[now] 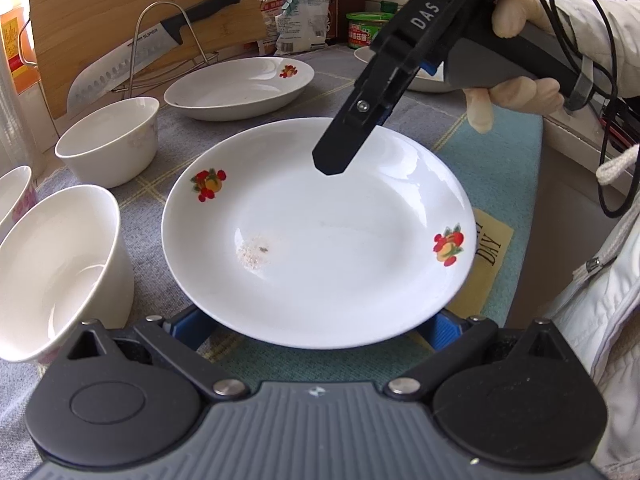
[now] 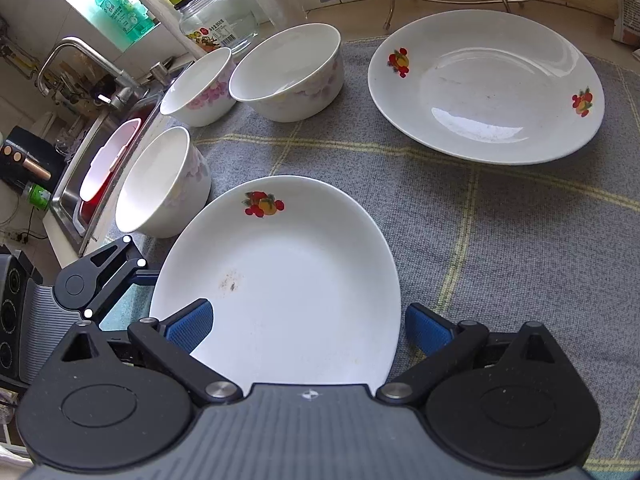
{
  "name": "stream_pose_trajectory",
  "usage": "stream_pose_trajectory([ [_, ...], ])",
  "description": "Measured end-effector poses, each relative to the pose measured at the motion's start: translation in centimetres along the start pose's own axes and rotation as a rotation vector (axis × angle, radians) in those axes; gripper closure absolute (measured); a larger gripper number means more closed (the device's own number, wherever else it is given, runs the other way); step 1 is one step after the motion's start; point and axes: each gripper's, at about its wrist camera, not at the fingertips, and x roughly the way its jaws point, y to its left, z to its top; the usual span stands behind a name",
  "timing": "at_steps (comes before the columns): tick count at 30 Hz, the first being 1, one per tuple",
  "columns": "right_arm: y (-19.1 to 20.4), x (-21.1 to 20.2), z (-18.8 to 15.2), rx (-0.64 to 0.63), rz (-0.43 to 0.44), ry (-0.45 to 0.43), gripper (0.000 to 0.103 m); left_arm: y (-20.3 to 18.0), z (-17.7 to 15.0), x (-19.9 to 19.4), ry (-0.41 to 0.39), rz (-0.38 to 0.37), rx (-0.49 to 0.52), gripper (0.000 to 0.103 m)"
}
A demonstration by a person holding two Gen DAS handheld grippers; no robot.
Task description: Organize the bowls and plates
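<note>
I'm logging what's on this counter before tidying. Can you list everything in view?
Plates: two, white with fruit prints; near one between the claws, far one behind it.
Bowls: three, white, left side.
Cloth: one, grey checked, under the dishes.
Knife: one, black handle, on a wire rack against the cutting board.
Glass jar: one, clear, behind bowls.
Sink: far left.
Left claw: open, at the near plate's edge.
Right claw: open around the plate's rim.
</note>
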Motion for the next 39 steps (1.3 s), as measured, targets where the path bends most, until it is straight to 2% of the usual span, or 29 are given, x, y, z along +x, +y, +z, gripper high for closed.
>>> stream_pose_trajectory([
  [13,-0.3,0.2,1.4,0.053,0.096,0.085,0.0,0.1,0.1,0.0,0.005,-0.015,0.03,0.0],
  [22,0.2,0.6,1.6,0.011,0.073,0.122,0.0,0.1,0.2,0.0,0.008,-0.019,0.029,0.002],
  [39,0.6,0.4,1.1,-0.013,0.049,0.133,0.0,0.2,0.6,-0.3,0.014,-0.02,0.033,0.003],
])
